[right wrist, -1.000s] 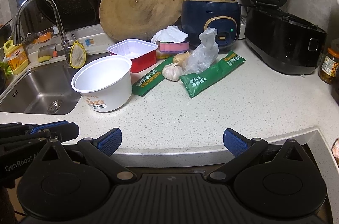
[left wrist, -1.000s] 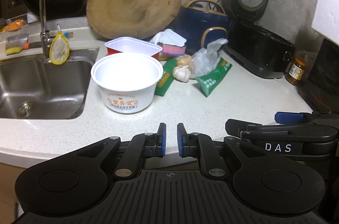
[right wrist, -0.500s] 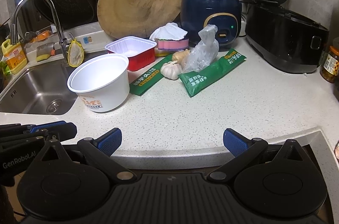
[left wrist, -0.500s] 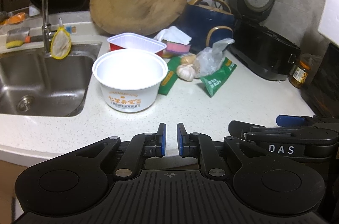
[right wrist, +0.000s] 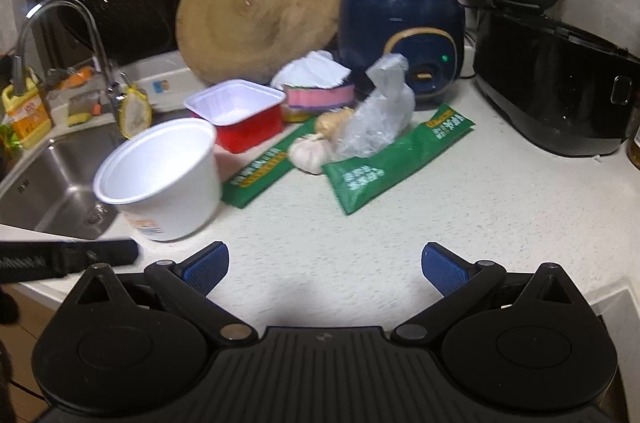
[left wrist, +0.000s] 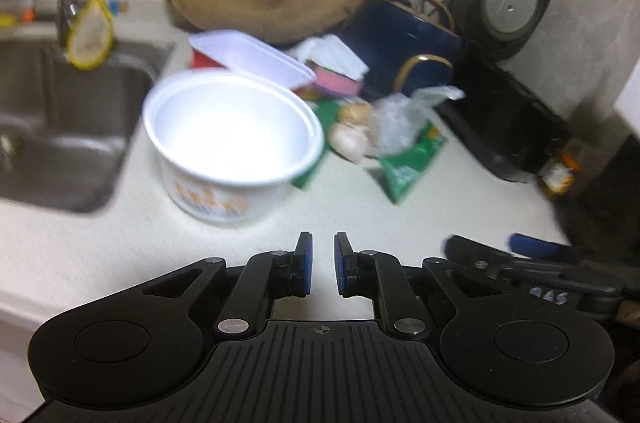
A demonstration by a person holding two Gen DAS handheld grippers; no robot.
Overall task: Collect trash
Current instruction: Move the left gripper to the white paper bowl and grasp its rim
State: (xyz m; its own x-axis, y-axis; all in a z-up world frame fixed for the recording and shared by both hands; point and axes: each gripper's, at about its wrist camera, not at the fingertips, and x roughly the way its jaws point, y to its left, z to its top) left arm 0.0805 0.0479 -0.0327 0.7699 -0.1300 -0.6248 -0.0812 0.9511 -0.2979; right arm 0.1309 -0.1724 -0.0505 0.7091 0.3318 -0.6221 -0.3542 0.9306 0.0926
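Observation:
A big white paper bowl (left wrist: pixel 234 143) (right wrist: pixel 160 179) stands empty on the pale counter beside the sink. Behind it sits a red tray with a white inside (right wrist: pixel 240 111) (left wrist: pixel 252 57). Two green wrappers (right wrist: pixel 396 159) (right wrist: pixel 260 167), a clear plastic bag (right wrist: pixel 380 115) (left wrist: pixel 404 119) and garlic (right wrist: pixel 310 151) (left wrist: pixel 350 139) lie to its right. My left gripper (left wrist: pixel 321 251) is shut with nothing in it, just short of the bowl. My right gripper (right wrist: pixel 325 265) is open over bare counter, in front of the wrappers. Each gripper shows at the edge of the other's view.
A steel sink (right wrist: pixel 52 183) with a tap (right wrist: pixel 60 35) lies left. At the back lean a round wooden board (right wrist: pixel 260 11), a blue cooker (right wrist: pixel 400 31) and an open black rice cooker (right wrist: pixel 552 79). A pink sponge with a white cloth (right wrist: pixel 316 87) sits behind the wrappers. A jar (left wrist: pixel 560 175) stands far right.
Both grippers have moved forward over the counter towards the bowl and wrappers, which now look larger. The left view has rolled slightly and is blurred. Neither gripper's jaws changed.

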